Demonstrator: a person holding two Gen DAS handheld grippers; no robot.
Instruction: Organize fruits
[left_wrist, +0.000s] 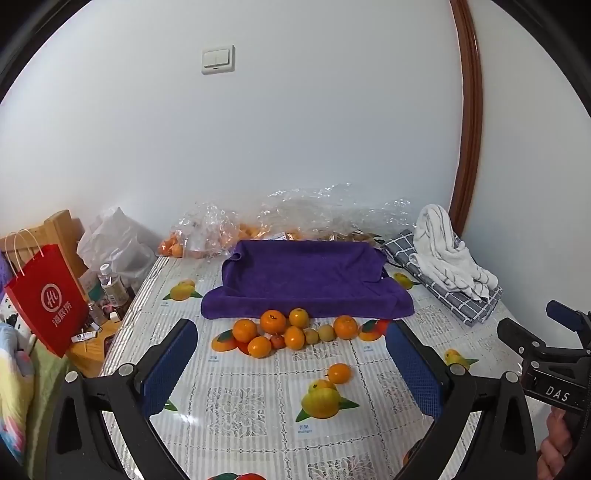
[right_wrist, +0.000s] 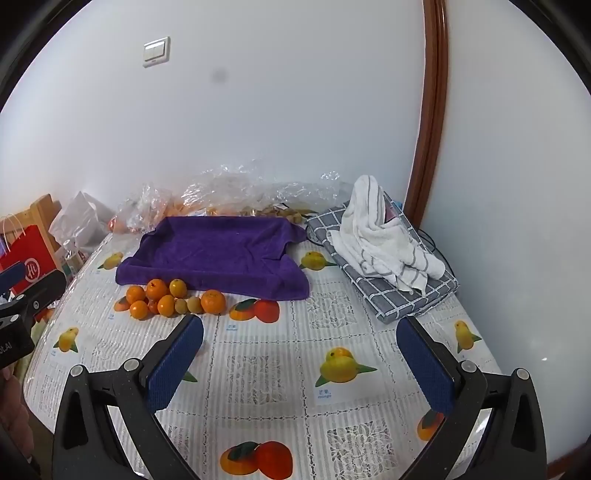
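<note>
A cluster of several oranges (left_wrist: 273, 322) (right_wrist: 157, 288) lies on the fruit-print tablecloth, just in front of a tray draped with a purple towel (left_wrist: 306, 280) (right_wrist: 218, 254). Two small yellow-green fruits (left_wrist: 319, 334) (right_wrist: 187, 305) and a small red one (left_wrist: 277, 341) sit among them. One orange (left_wrist: 339, 373) lies apart, nearer to me. My left gripper (left_wrist: 291, 369) hovers wide open above the cloth, short of the cluster, nothing between its blue pads (left_wrist: 170, 365). My right gripper (right_wrist: 301, 365) is also wide open and holds nothing, to the right of the fruit.
Clear plastic bags with more fruit (left_wrist: 207, 236) (right_wrist: 221, 192) lie against the back wall. A white striped towel (right_wrist: 380, 236) rests on a folded grey checked cloth (right_wrist: 388, 295) at the right. A red paper bag (left_wrist: 48, 299) and bottles (left_wrist: 110, 284) stand off the left edge.
</note>
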